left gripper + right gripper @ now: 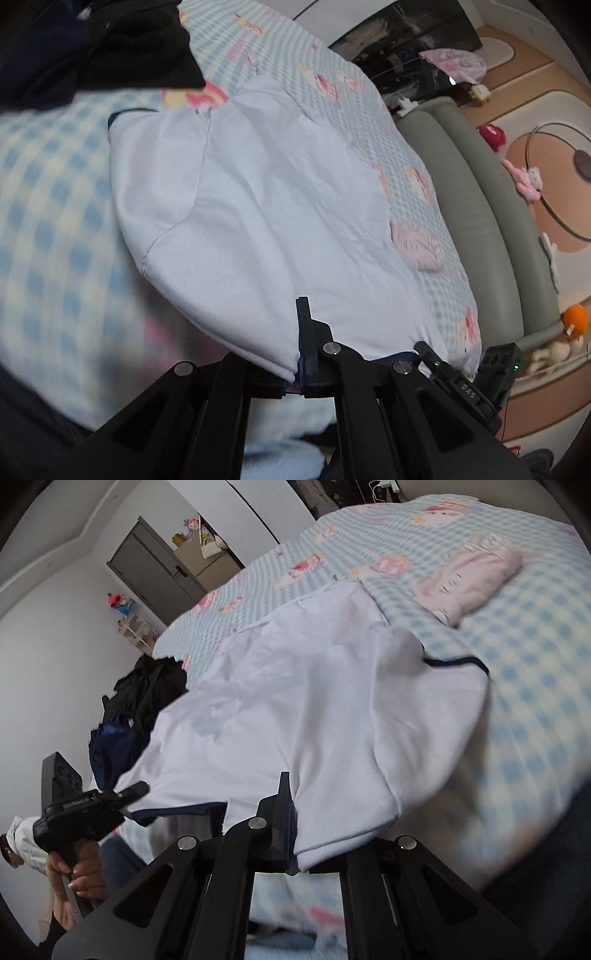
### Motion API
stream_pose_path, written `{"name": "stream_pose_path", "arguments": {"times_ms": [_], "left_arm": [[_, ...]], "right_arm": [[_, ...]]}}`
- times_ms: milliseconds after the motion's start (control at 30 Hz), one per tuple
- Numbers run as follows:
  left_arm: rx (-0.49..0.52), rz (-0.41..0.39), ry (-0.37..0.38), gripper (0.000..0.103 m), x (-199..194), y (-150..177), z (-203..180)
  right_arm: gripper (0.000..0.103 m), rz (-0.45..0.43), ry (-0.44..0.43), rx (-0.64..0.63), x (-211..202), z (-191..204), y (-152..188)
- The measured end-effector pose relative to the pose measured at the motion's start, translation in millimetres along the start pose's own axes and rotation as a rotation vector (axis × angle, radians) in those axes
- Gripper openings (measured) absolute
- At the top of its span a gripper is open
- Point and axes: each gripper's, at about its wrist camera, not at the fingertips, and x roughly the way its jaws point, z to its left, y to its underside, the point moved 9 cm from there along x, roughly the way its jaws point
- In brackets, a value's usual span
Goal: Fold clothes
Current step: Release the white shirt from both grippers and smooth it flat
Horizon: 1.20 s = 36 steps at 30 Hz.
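Note:
A white shirt [266,206] with navy trim lies spread over the blue checked bedsheet [48,229], its near hem lifted. My left gripper [299,373] is shut on that hem, white cloth draping over the left finger. The right gripper [432,360] shows at the right of this view, pinching the same hem. In the right wrist view the white shirt [325,709] stretches away from my right gripper [291,853], which is shut on its folded near edge. The left gripper [129,794], held by a hand [79,871], grips the hem at the far left.
A heap of dark clothes [144,698] lies at the bed's far side, also dark clothes [96,48]. A folded pink garment [469,579] rests on the bedsheet [524,686]. A grey padded bed frame [476,206] and toys on the floor [546,122] lie to the right.

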Motion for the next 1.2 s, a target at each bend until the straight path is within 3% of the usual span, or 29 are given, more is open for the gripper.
{"name": "stream_pose_path", "arguments": {"times_ms": [167, 267, 433, 567, 633, 667, 700, 800, 900, 967, 1033, 1100, 1200], "left_arm": [[-0.002, 0.087, -0.067, 0.010, 2, 24, 26], [0.024, 0.117, -0.110, 0.012, -5, 35, 35], [0.221, 0.028, -0.130, 0.012, -38, 13, -5], [0.317, -0.007, -0.141, 0.012, -39, -7, -51], [0.331, -0.021, -0.105, 0.025, -41, -11, -72], [0.345, -0.026, -0.088, 0.039, -39, -12, -81], [0.369, -0.040, -0.078, 0.044, -33, -15, -90], [0.408, -0.075, -0.089, 0.041, 2, -30, -83], [0.414, 0.012, -0.167, 0.035, 66, -58, -69], [0.434, 0.048, -0.185, 0.035, 93, -73, -68], [0.413, 0.107, -0.210, 0.035, 116, -71, -56], [0.400, 0.154, -0.250, 0.034, 133, -65, -40], [0.418, 0.139, -0.296, 0.017, 125, -52, -12]], "right_arm": [[0.009, 0.185, 0.052, 0.088, 29, -35, 51], [0.018, 0.149, 0.076, 0.023, 4, -27, 40], [0.021, 0.029, 0.153, -0.108, -41, -15, 6], [0.021, -0.039, 0.208, -0.223, -44, 13, -25], [0.022, -0.073, 0.186, -0.260, -46, 36, -39], [0.031, -0.084, 0.161, -0.273, -45, 47, -45], [0.036, -0.071, 0.142, -0.286, -38, 53, -46], [0.036, 0.016, 0.115, -0.323, 7, 59, -41], [0.036, 0.078, 0.158, -0.303, 42, 55, -44], [0.036, 0.053, 0.145, -0.307, 45, 65, -59], [0.036, 0.044, 0.160, -0.331, 56, 70, -69], [0.036, 0.104, 0.219, -0.334, 84, 53, -62], [0.028, 0.163, 0.201, -0.284, 103, 20, -34]]}}
